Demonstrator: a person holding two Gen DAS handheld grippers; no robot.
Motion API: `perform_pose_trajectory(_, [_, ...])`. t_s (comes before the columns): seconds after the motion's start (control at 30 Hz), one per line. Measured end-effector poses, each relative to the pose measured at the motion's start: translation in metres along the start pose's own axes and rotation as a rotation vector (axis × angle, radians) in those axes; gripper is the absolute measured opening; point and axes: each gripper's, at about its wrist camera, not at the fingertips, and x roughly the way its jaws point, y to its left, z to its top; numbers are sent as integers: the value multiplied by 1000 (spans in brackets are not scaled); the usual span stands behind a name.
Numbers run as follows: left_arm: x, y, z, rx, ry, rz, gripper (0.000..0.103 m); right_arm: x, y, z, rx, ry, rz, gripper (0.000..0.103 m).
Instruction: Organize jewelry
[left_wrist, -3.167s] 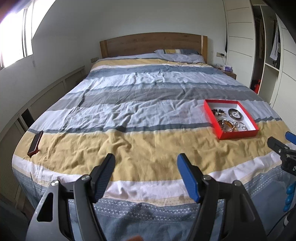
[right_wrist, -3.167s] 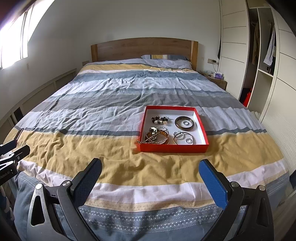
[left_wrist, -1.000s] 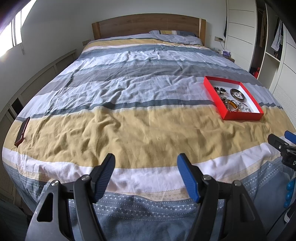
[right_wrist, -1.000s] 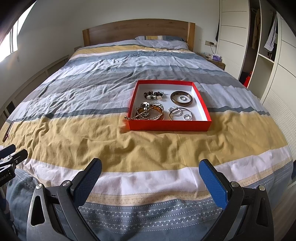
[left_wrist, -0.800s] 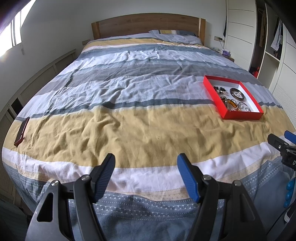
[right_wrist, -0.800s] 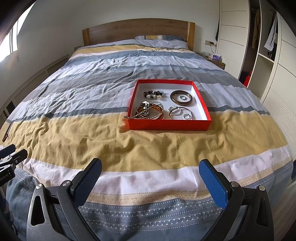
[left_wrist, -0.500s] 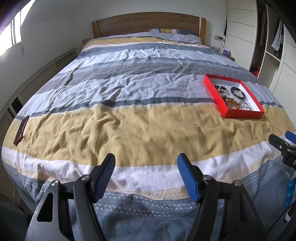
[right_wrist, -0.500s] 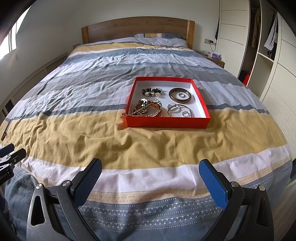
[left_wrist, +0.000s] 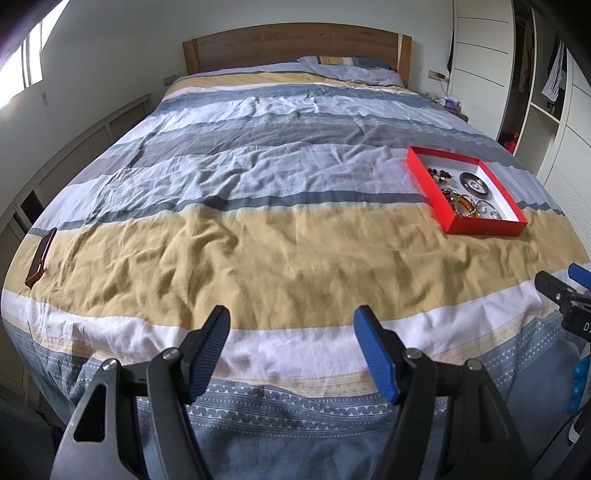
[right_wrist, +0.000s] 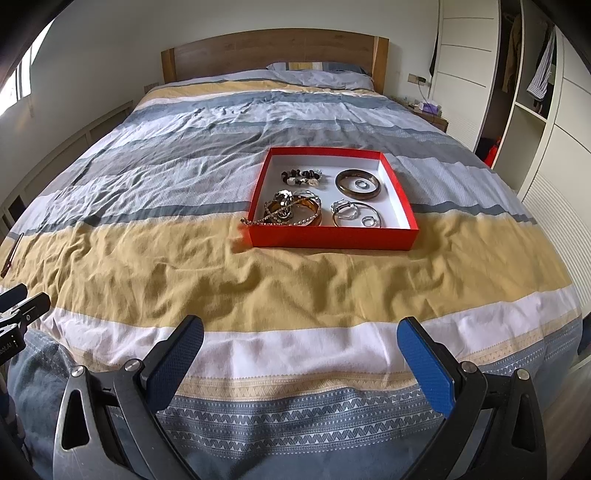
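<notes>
A red tray (right_wrist: 332, 238) with a white inside sits on the striped bedspread, ahead of my right gripper (right_wrist: 301, 332). It holds a dark bead bracelet (right_wrist: 301, 176), a brown bangle (right_wrist: 357, 184) with a ring inside it, an amber bangle tangled with chains (right_wrist: 291, 212) and silver hoops (right_wrist: 355, 216). One chain hangs over the tray's left rim. The right gripper is open and empty at the foot of the bed. My left gripper (left_wrist: 291, 325) is also open and empty, with the same tray (left_wrist: 484, 228) far off to its right.
A dark phone (left_wrist: 40, 256) lies near the bed's left edge. A wooden headboard (right_wrist: 273, 55) and pillow stand at the far end. A nightstand (right_wrist: 424, 109) and white wardrobe (right_wrist: 524, 92) with hanging clothes line the right side. Low wall panels run along the left.
Both grippers have moved forward toward the bed and tilted down a little, so the tray looms larger and closer. Neither gripper's opening has changed.
</notes>
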Motion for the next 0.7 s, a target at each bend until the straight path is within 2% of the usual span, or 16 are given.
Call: perform_pose_trajectory(0.7, [2, -7, -7, 15, 13, -1, 68, 3, -8, -2, 10, 9, -1, 102])
